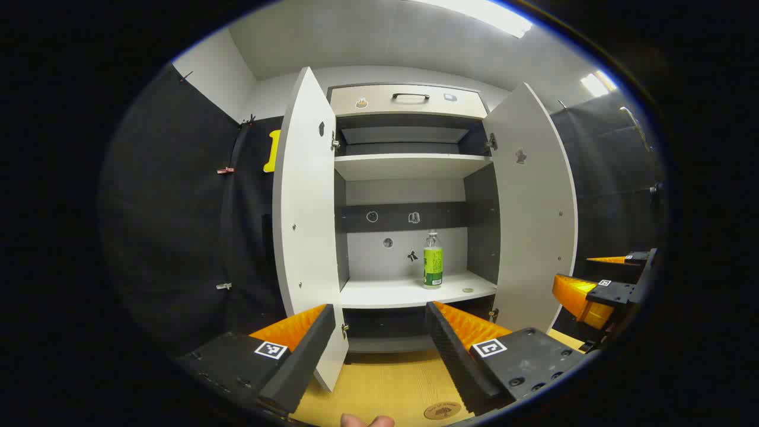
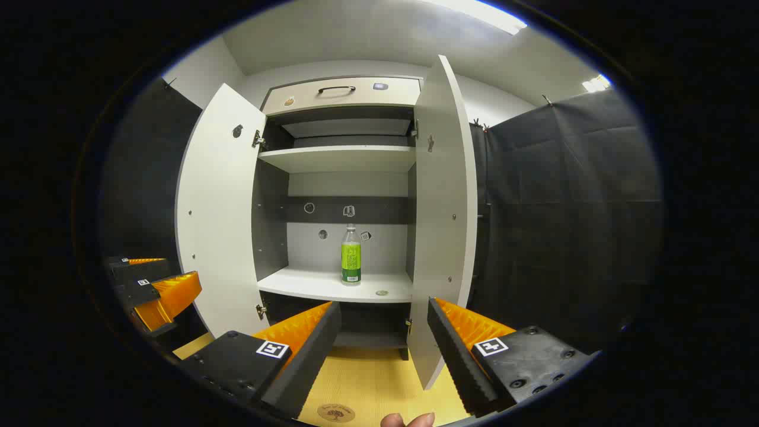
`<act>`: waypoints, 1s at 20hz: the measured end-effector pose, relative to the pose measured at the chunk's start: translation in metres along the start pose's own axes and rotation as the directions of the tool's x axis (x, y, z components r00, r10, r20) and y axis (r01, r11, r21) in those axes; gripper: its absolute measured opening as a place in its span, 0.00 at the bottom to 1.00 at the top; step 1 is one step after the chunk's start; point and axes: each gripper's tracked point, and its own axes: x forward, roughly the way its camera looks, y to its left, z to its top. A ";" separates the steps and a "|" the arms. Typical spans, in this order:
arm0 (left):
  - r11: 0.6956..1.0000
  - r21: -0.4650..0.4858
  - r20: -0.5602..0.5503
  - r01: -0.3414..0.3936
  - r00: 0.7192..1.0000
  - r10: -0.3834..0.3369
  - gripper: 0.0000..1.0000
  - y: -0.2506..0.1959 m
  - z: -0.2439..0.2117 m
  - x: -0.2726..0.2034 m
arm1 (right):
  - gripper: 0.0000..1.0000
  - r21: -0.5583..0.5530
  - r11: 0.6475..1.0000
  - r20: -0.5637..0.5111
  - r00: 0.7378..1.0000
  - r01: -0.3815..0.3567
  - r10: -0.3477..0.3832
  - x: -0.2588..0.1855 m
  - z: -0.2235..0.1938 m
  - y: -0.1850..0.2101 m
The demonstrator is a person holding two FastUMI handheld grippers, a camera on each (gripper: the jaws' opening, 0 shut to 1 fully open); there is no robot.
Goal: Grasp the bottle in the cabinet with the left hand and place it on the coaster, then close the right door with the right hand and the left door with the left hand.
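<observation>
My jaws standing wide on both grippers, gripping nothing. Left gripper and right gripper hovering above yellow table, facing cabinet. Left door and right door both hanging open. Bottle sitting upright on lower shelf, right of centre. Coaster lying on table near my left gripper.

Green-labelled bottle, white cabinet doors, dark grey cabinet walls, yellow wood-grain table.
</observation>
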 end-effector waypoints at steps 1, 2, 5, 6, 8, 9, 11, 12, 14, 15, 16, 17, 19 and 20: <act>1.000 0.000 -0.001 0.001 1.000 -0.001 0.97 -0.001 0.000 0.001 | 0.98 0.005 1.000 -0.001 1.000 0.003 -0.003 0.000 0.000 0.000; 1.000 -0.001 -0.004 0.003 1.000 -0.003 0.97 -0.001 -0.001 0.002 | 0.98 0.012 1.000 -0.003 1.000 0.004 -0.004 0.000 0.000 -0.001; 1.000 -0.011 -0.013 0.003 1.000 -0.003 0.98 -0.002 -0.003 0.005 | 0.98 0.019 1.000 -0.003 1.000 0.007 -0.007 0.000 0.001 -0.003; 1.000 -0.014 -0.013 0.003 1.000 -0.003 0.98 -0.002 -0.003 0.006 | 0.97 0.020 1.000 -0.004 1.000 0.008 -0.008 0.001 0.002 -0.003; 1.000 -0.016 -0.017 0.004 1.000 -0.004 0.97 -0.003 -0.004 0.008 | 0.98 0.026 1.000 -0.009 1.000 0.008 -0.008 0.003 0.002 -0.003; 1.000 -0.016 -0.019 0.003 1.000 -0.003 0.98 -0.004 -0.004 0.010 | 0.98 0.029 1.000 -0.013 1.000 0.007 -0.006 0.003 0.001 -0.003; 1.000 -0.012 -0.022 0.001 1.000 -0.002 0.97 -0.003 -0.005 0.011 | 0.97 0.026 1.000 -0.013 1.000 0.005 -0.005 0.004 0.001 -0.002; 1.000 -0.012 -0.023 -0.001 1.000 0.001 0.97 -0.002 -0.006 0.012 | 0.98 0.022 1.000 -0.011 1.000 0.004 -0.004 0.005 0.002 -0.001; 1.000 -0.017 -0.023 0.000 1.000 0.000 0.98 -0.002 -0.005 0.014 | 0.98 0.013 1.000 -0.007 1.000 0.003 -0.003 0.006 0.003 0.001; 1.000 -0.015 -0.023 0.001 1.000 -0.002 0.98 -0.003 -0.005 0.014 | 0.98 0.011 1.000 -0.007 1.000 0.003 -0.003 0.007 0.002 0.001; 1.000 -0.012 -0.023 0.000 1.000 -0.001 0.98 -0.002 -0.006 0.014 | 0.98 0.011 1.000 -0.006 1.000 0.001 -0.001 0.007 0.003 0.001; 1.000 -0.008 -0.023 0.001 1.000 -0.001 0.98 -0.002 -0.005 0.015 | 0.98 0.012 1.000 -0.007 1.000 0.000 0.000 0.008 0.003 0.002; 1.000 -0.009 -0.024 0.003 1.000 -0.003 0.98 -0.005 -0.004 0.017 | 0.98 0.012 1.000 -0.006 1.000 -0.001 0.002 0.008 0.003 0.001; 1.000 -0.012 -0.024 0.006 1.000 -0.006 0.97 -0.007 -0.005 0.018 | 0.98 0.011 1.000 -0.006 1.000 0.000 0.000 0.008 0.004 -0.001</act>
